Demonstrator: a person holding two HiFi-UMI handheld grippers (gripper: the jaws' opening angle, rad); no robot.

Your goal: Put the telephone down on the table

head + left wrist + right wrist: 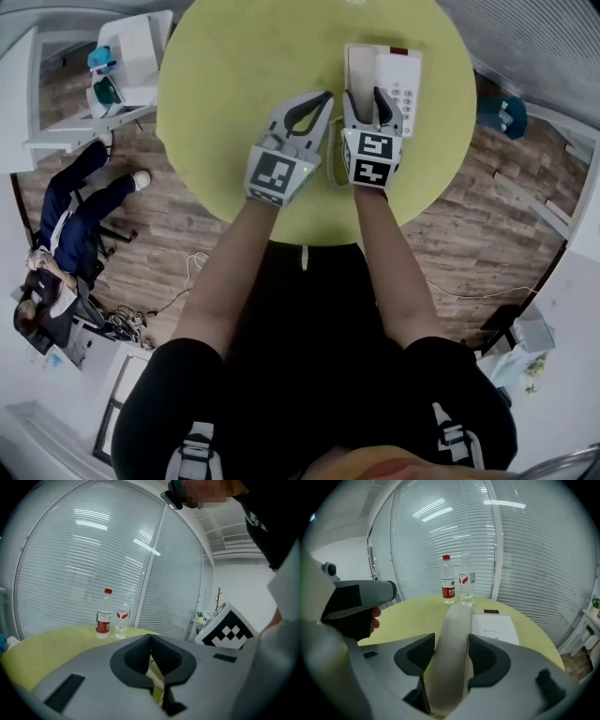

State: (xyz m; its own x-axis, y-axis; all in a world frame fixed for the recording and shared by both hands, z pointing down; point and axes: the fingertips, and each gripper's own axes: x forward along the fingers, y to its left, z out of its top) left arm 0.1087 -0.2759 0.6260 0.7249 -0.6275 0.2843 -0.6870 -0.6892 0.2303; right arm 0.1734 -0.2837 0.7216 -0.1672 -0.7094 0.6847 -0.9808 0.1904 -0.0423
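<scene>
Counting off: one round yellow-green desk (216, 112), and only one. On it there is one white telephone (405, 89) with a single handset (451, 634). Bottles next, and there are two at the far edge: one red-capped bottle (448, 581) and one clear bottle (467, 584). Hand-held grippers come to two, the left hand-held gripper (323, 97) and the right hand-held gripper (364, 98). Each carries one cube with square markers, so two cubes: left marker cube (277, 175), right marker cube (372, 159). Two forearms reach in from below. Off to the side sits one seated person (70, 225).
</scene>
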